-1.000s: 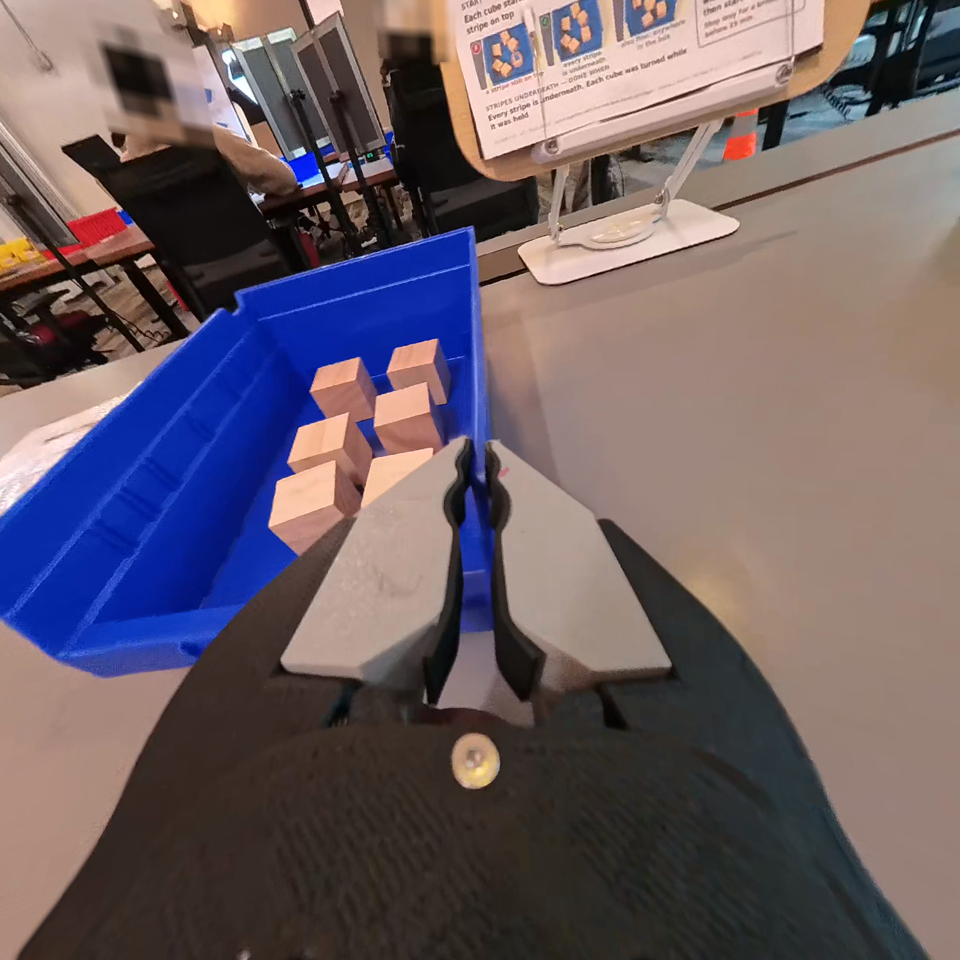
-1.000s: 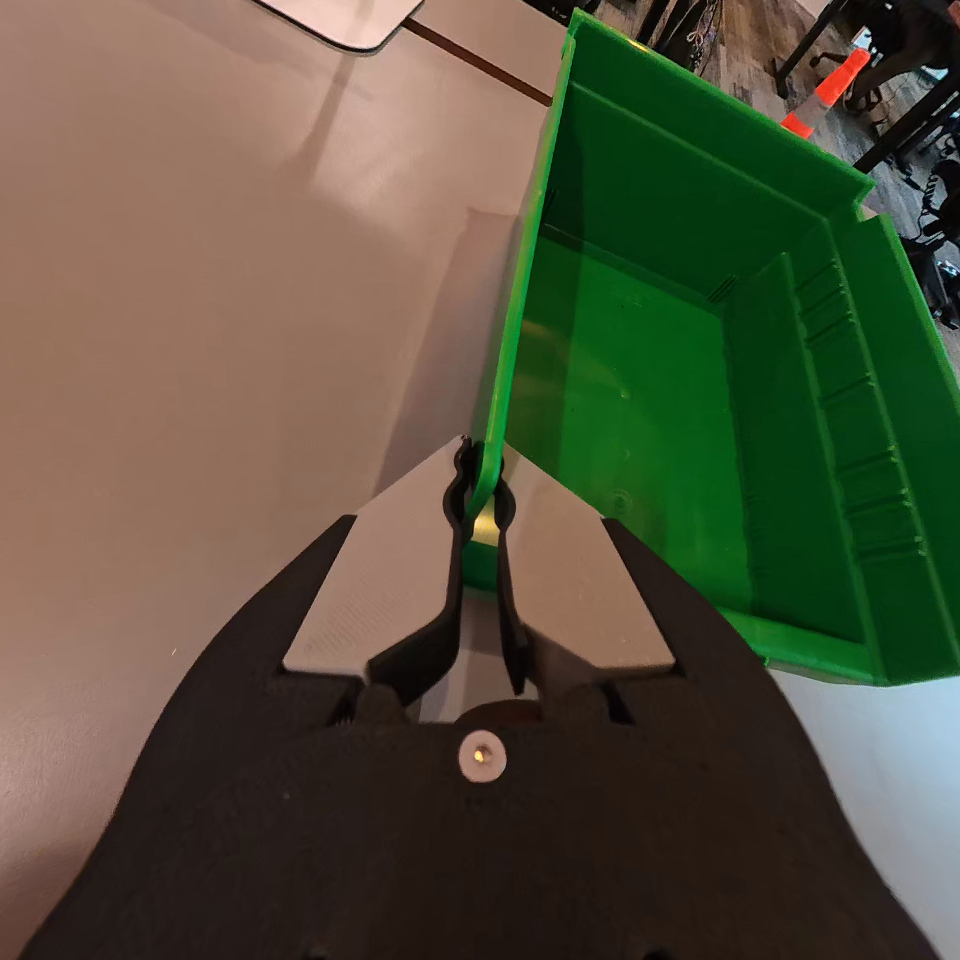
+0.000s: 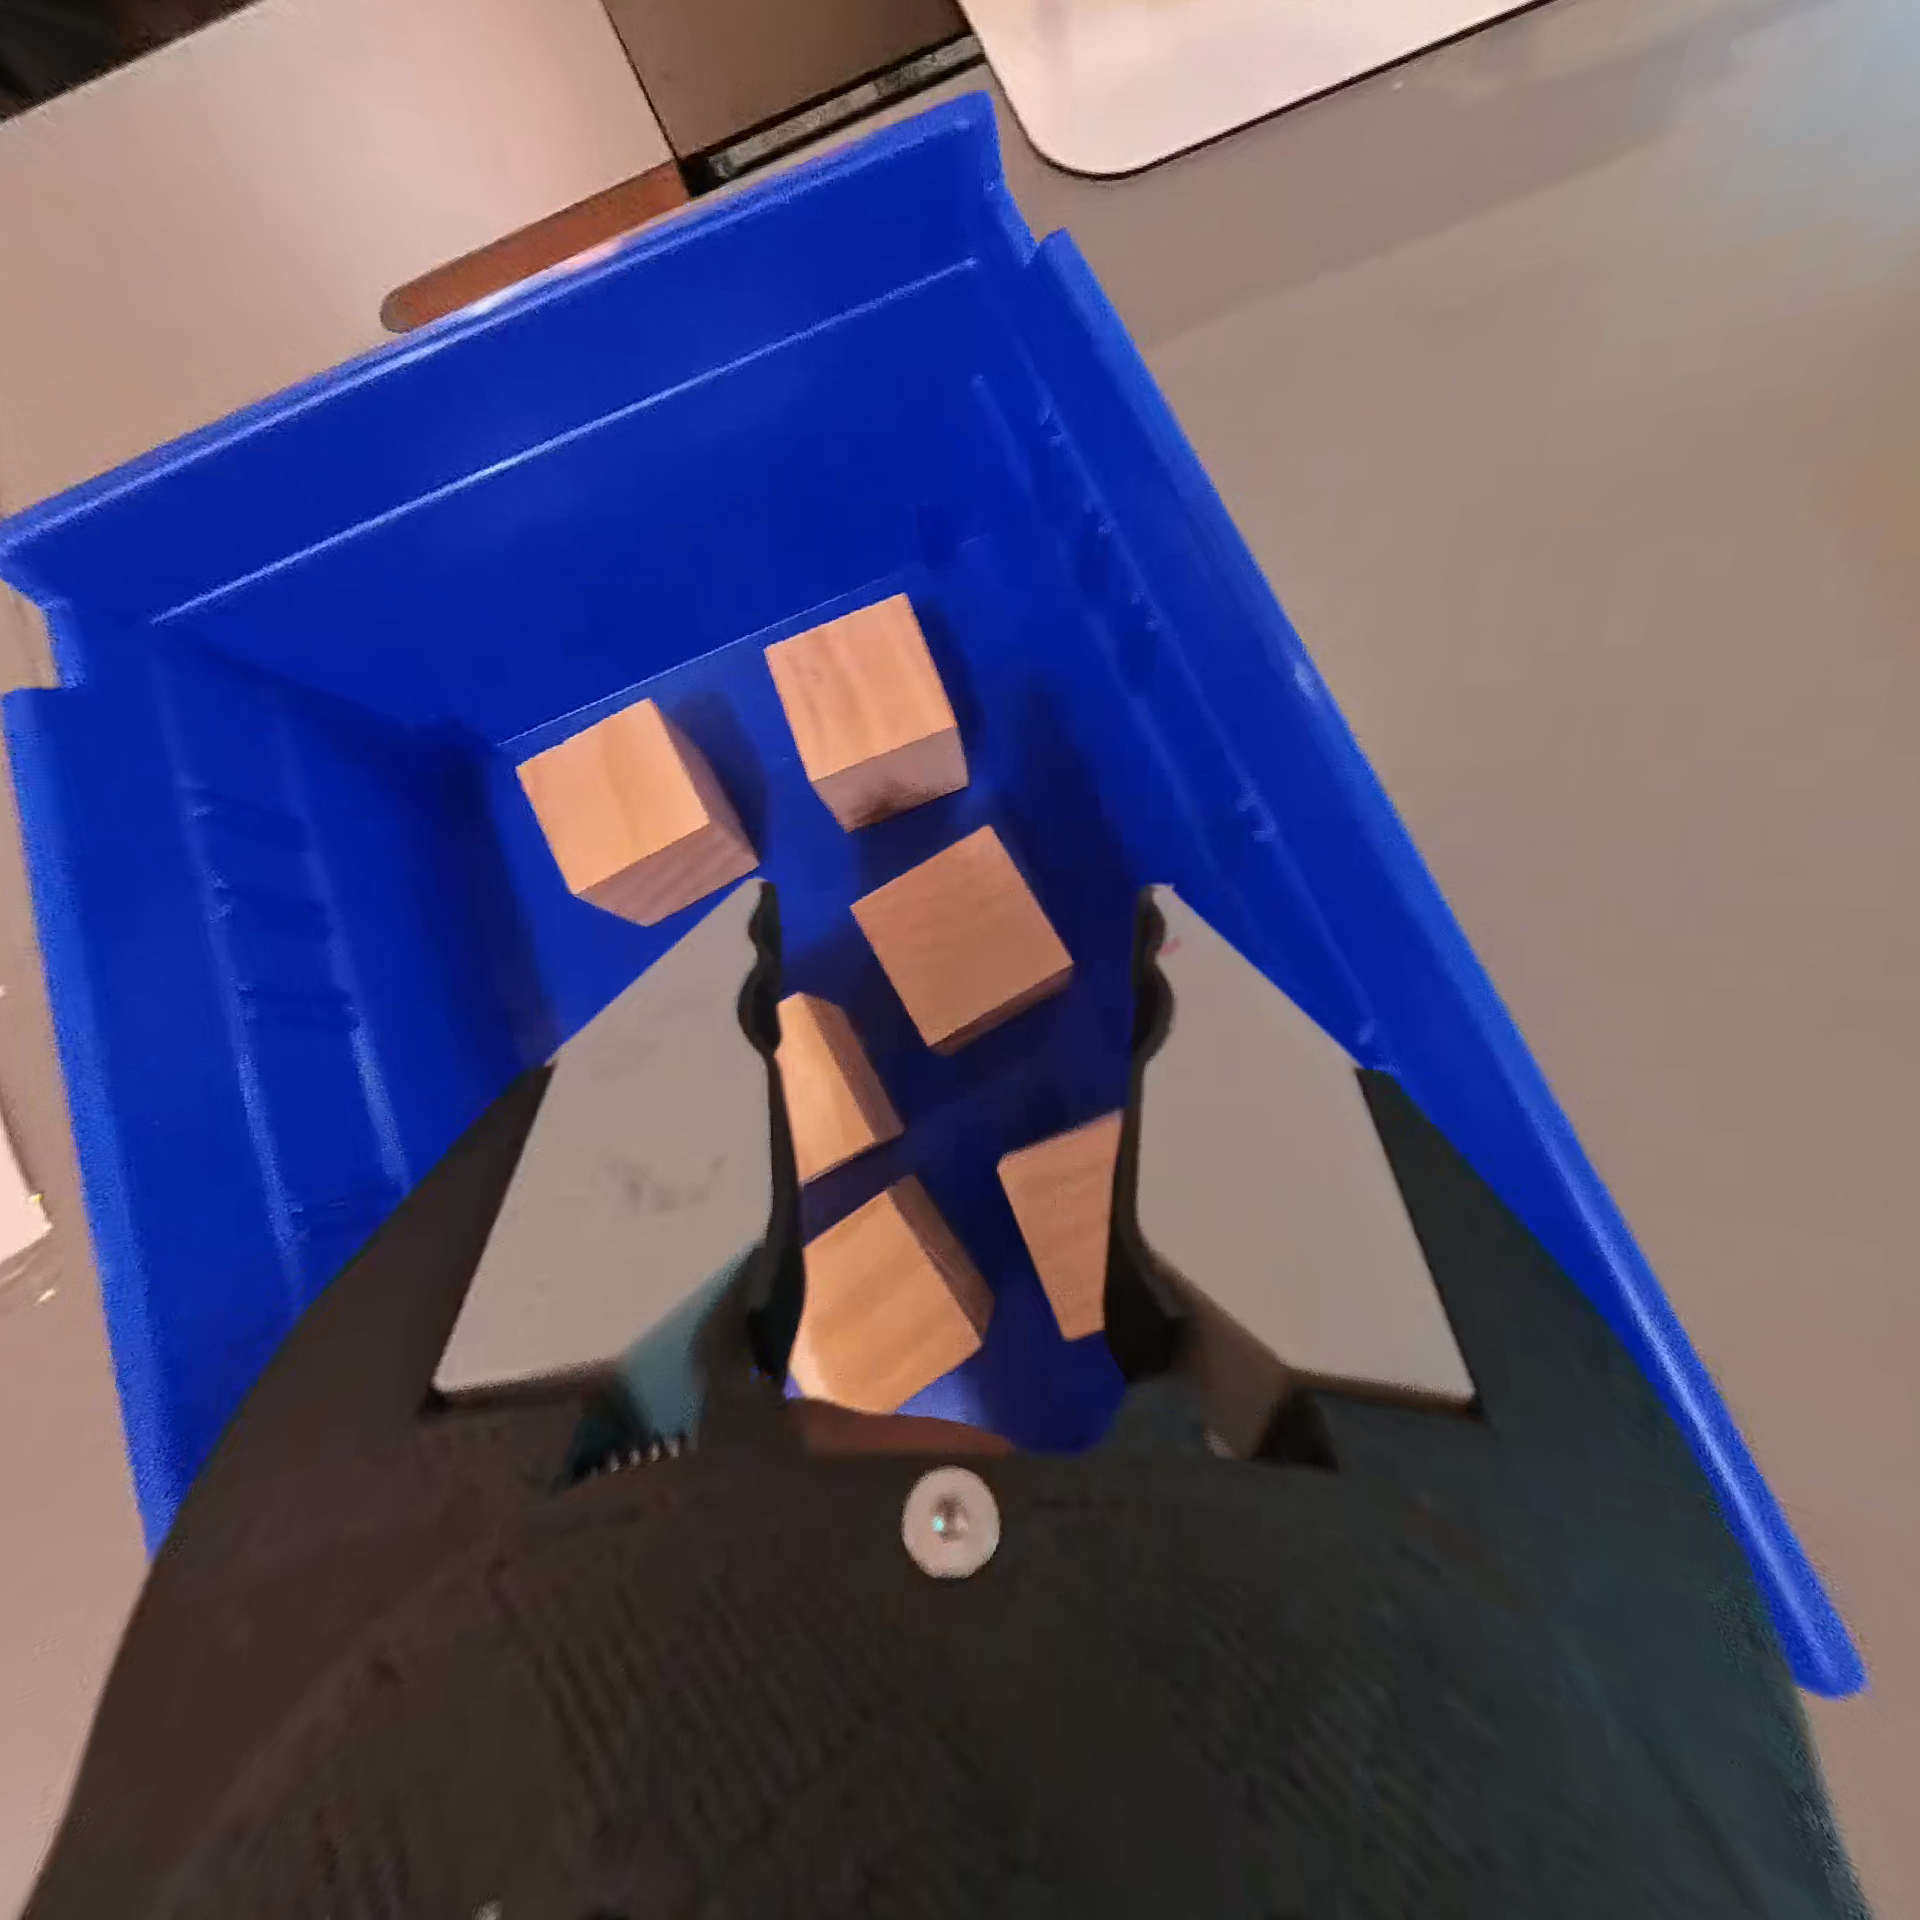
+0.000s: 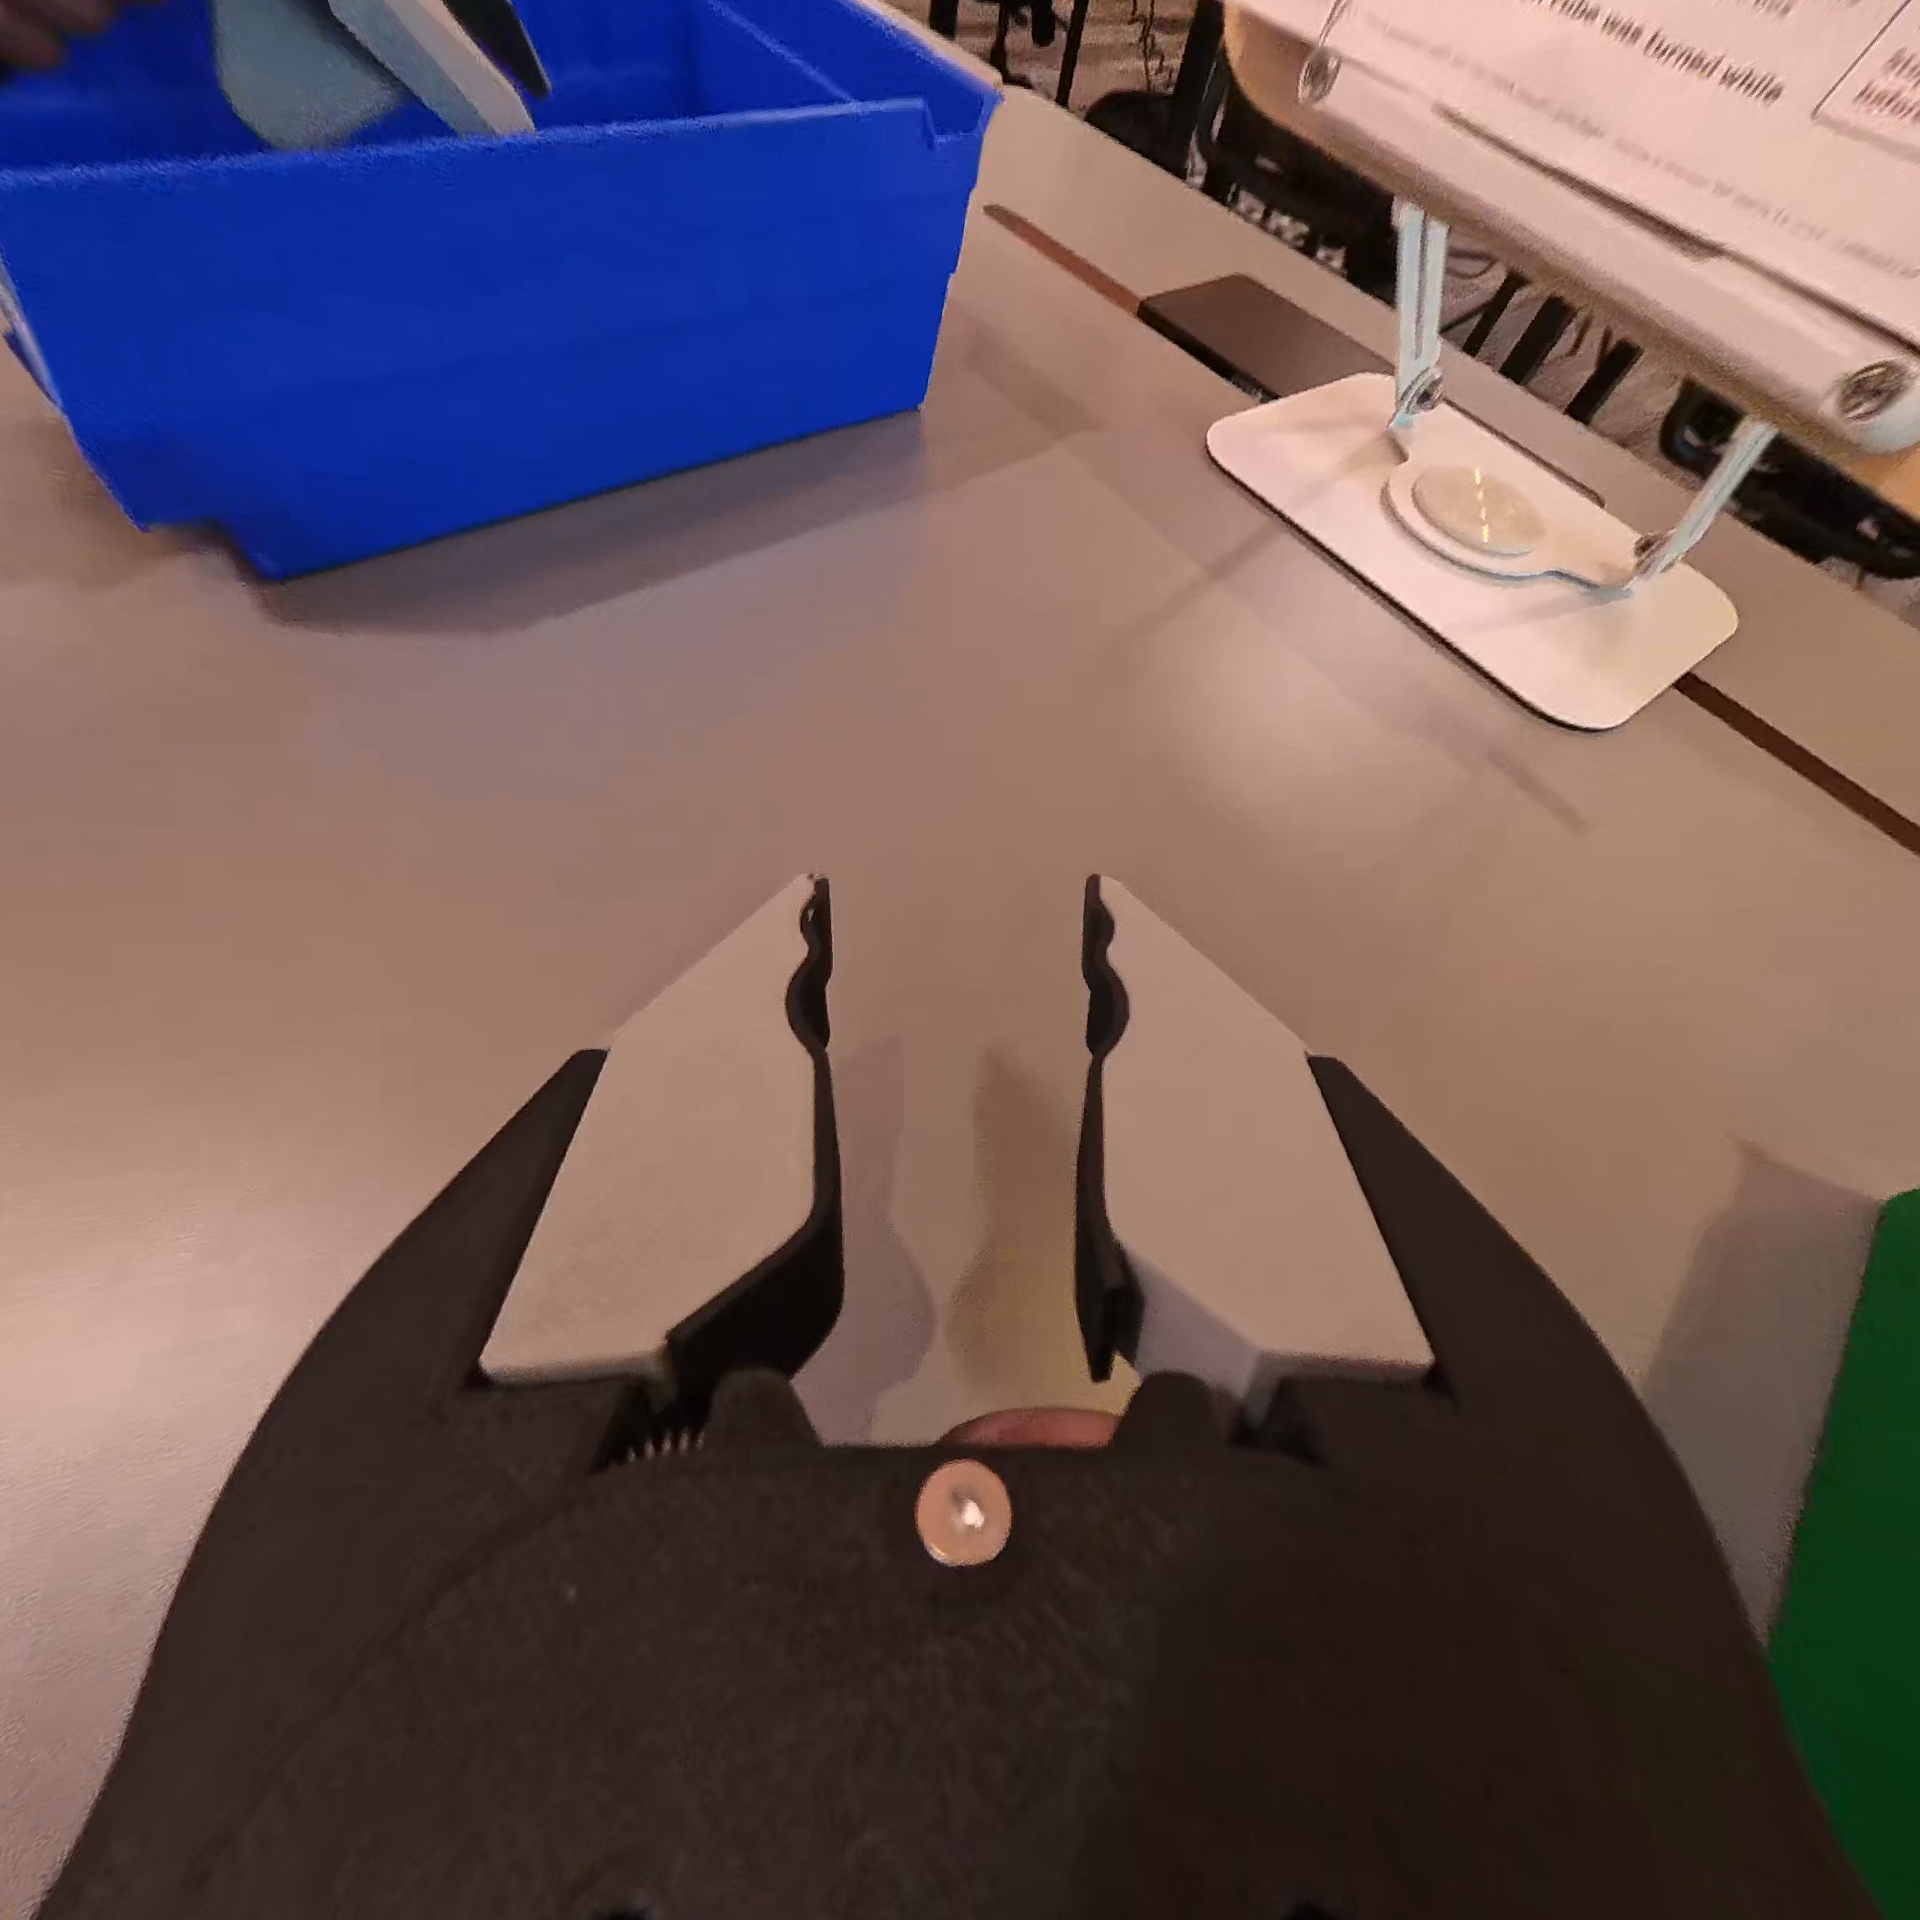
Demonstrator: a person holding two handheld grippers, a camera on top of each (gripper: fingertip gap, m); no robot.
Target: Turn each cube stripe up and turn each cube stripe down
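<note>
The cubes — six plain wooden blocks — lie loose on the floor of the blue bin (image 3: 644,488), none of them showing a stripe on the faces turned to the camera. The left gripper (image 3: 951,935) hangs over the bin, its jaws spread wide and empty, with the middle cube (image 3: 961,935) in line between the tips and the near cube (image 3: 888,1294) lower between the fingers.

Judging by the look, each block is light, stiff and hard-edged, with smooth flat faces. A firm pinch on two opposite sides, centred, should hold it; a corner grip would likely let it twist out. The far left cube (image 3: 623,800) and the far right cube (image 3: 862,696) sit apart with room for fingers, but the near ones are closer together, and the bin's right wall crowds the cube beside it.

The right gripper (image 4: 951,914) hovers over bare desk (image 4: 416,883), jaws parted and empty, well apart from the bin. A white stand (image 4: 1475,530) carrying a clipboard sits beyond it — clear of the work — and a green bin's edge (image 4: 1870,1558) shows at the right.
</note>
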